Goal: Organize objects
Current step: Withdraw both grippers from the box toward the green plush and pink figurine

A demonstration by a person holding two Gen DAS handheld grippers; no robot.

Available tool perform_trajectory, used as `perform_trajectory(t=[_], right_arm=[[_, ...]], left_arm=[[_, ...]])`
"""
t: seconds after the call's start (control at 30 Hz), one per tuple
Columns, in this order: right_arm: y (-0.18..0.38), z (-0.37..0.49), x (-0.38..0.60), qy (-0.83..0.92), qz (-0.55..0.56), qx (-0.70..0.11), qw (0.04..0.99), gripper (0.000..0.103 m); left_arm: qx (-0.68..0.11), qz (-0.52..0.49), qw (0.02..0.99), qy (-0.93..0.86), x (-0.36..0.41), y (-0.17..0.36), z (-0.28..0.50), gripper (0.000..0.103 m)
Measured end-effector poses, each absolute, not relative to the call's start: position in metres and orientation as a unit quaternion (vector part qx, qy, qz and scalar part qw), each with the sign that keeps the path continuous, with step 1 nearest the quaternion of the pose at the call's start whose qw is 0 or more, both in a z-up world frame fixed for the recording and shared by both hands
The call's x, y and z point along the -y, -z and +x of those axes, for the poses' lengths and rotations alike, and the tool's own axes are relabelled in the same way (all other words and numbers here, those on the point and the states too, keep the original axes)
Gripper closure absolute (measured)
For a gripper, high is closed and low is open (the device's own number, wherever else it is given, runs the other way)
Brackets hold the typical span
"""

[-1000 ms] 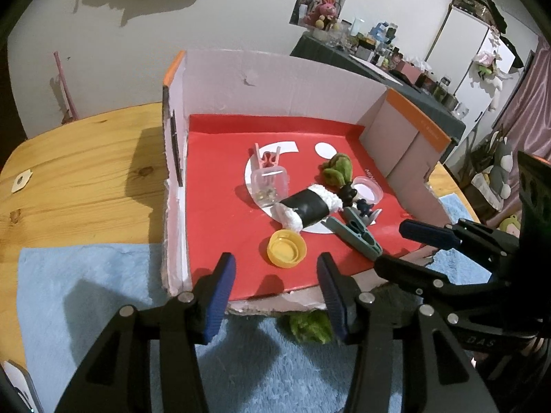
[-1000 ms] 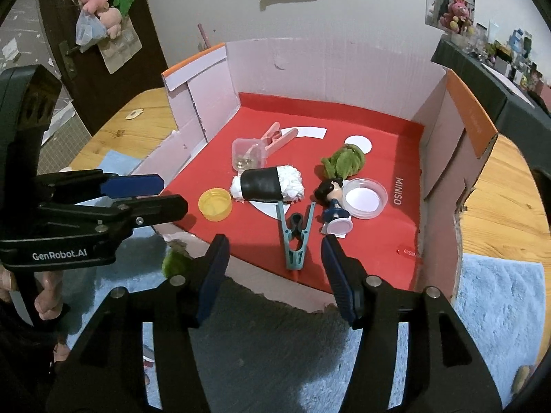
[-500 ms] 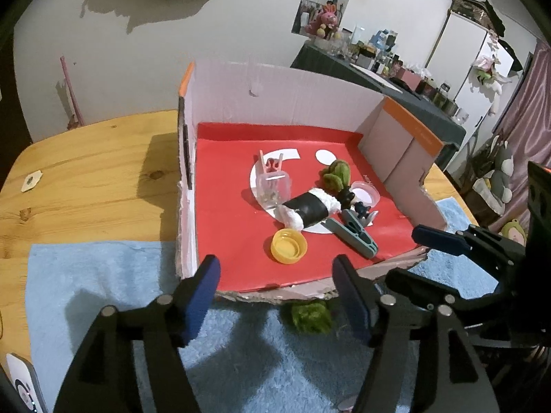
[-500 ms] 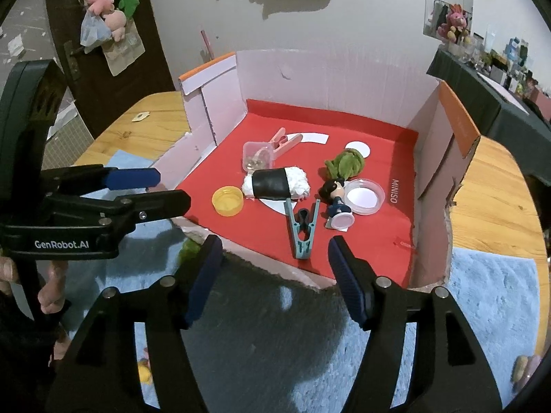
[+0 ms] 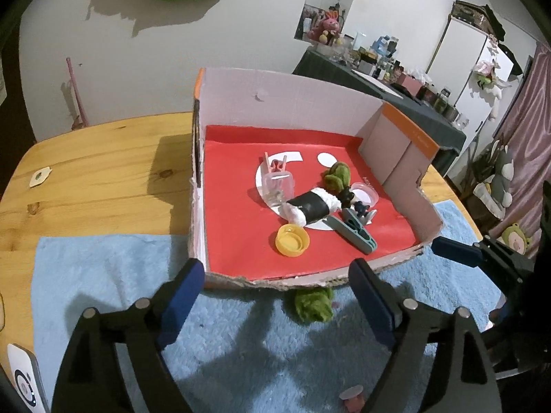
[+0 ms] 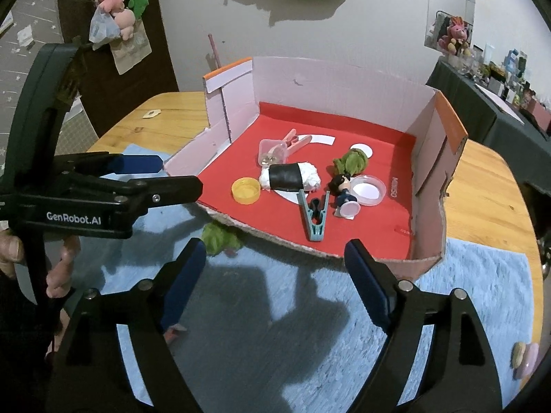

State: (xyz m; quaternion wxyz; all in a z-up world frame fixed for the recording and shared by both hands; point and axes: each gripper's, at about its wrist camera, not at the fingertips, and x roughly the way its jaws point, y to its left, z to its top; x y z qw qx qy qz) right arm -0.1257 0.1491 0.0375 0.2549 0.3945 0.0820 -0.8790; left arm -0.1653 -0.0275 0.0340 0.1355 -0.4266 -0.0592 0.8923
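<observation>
Cardboard box [image 5: 296, 110] with a red floor fills the centre of the left wrist view, standing on a wooden table [image 5: 96, 179] and partly on a blue towel [image 5: 103, 275]. Inside it, near the middle of the frame, lie a yellow cap [image 5: 291, 240], a black-and-white roll [image 5: 311, 205], a clear plastic cup [image 5: 277, 189], a pink clothespin [image 5: 275, 165], a teal clothespin [image 5: 354, 234], a green plush [image 5: 336, 177], a small figurine [image 5: 356, 203] and a round clear lid [image 5: 364, 192]. Just outside the box's torn front edge, at lower centre, a second green plush piece [image 5: 312, 304] sits on the towel. The left gripper [image 5: 275, 296] hangs above the towel with its fingers spread wide and nothing between them. At the right edge the right gripper [image 5: 458, 251] comes into frame.

From the right wrist view, the box [image 6: 337, 82] sits in the upper centre, with the yellow cap [image 6: 245, 190] at its left front, the roll [image 6: 289, 177] beside it, the teal clothespin [image 6: 314, 218] near the front edge, and the figurine [image 6: 342, 192] touching the clear lid [image 6: 369, 190]. The green plush piece [image 6: 218, 239] lies on the towel [image 6: 482, 292] at the box's front edge. The right gripper [image 6: 275, 268] is spread, holding nothing. The left gripper [image 6: 172, 179] crosses the left side, its fingers apart, held in a hand [image 6: 58, 268].
</observation>
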Motion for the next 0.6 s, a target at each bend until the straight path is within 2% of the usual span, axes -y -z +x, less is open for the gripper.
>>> perform_trajectory(t=[0.07, 0.23, 0.6], right_arm=[[-0.038, -0.123, -0.149, 0.879, 0.394, -0.082, 0.256, 0.013], [-0.039, -0.113, -0.148, 0.88, 0.39, -0.085, 0.258, 0.008], [-0.036, -0.094, -0.149, 0.881, 0.387, -0.084, 0.261, 0.007]], left_arm=[[0.058, -0.427, 0.135, -0.892, 0.028, -0.034, -0.165, 0.013], [0.055, -0.431, 0.132, -0.891, 0.029, -0.03, -0.157, 0.013], [0.059, -0.434, 0.128, -0.89, 0.033, -0.026, -0.146, 0.01]])
